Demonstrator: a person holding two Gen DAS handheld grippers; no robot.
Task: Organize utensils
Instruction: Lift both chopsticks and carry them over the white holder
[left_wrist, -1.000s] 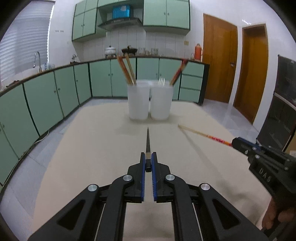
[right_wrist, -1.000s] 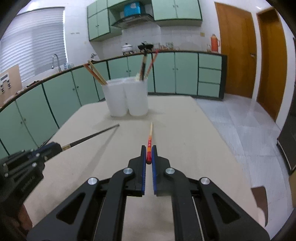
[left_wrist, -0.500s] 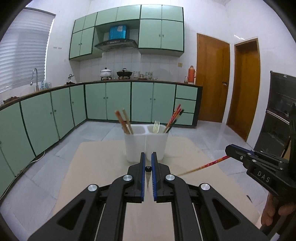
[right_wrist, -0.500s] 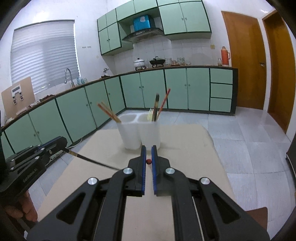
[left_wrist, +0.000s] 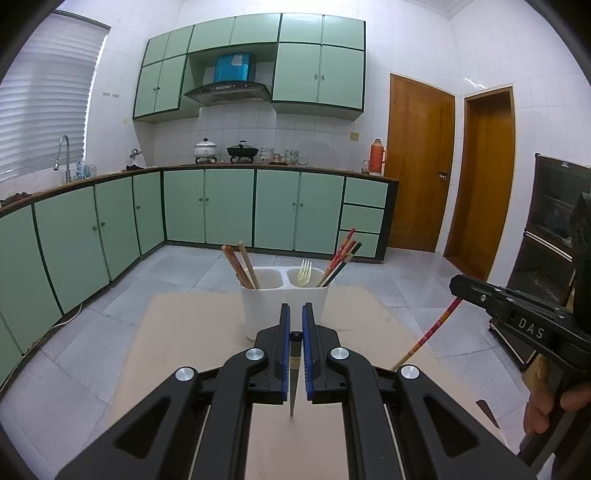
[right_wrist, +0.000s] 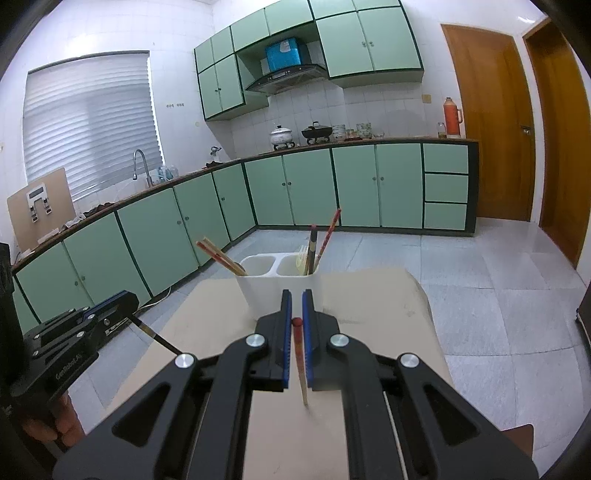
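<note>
Both grippers loaded, one chopstick each. Left gripper (left_wrist: 293, 325) is clamped on the top end of a thin dark chopstick with a brass band (left_wrist: 294, 373); its tip hangs down toward the table between the arms. Right gripper (right_wrist: 296, 314) is clamped on the red-topped pale wooden chopstick (right_wrist: 301, 365), which hangs the same way.

The target is the white plastic two-compartment utensil holder (left_wrist: 266, 310) at the far end of the beige tabletop (left_wrist: 177, 332). Its left cup holds wooden chopsticks (left_wrist: 242, 266); its right cup holds a pale plastic fork (left_wrist: 304, 271) and red and dark chopsticks (left_wrist: 341, 258).

Risks, my read:
- Pinch on one end only, so a stick can pivot or slip in the pads during the carry.
- Tips sit below the jaws and are partly hidden by the arms, so they could clip the holder rim and tip it.
- The leaning sticks and the fork crowd the right cup, so an incoming tip may jam or deflect out.
- Both grippers heading for one small holder could collide.
- Wrong-cup sorting is possible.
</note>
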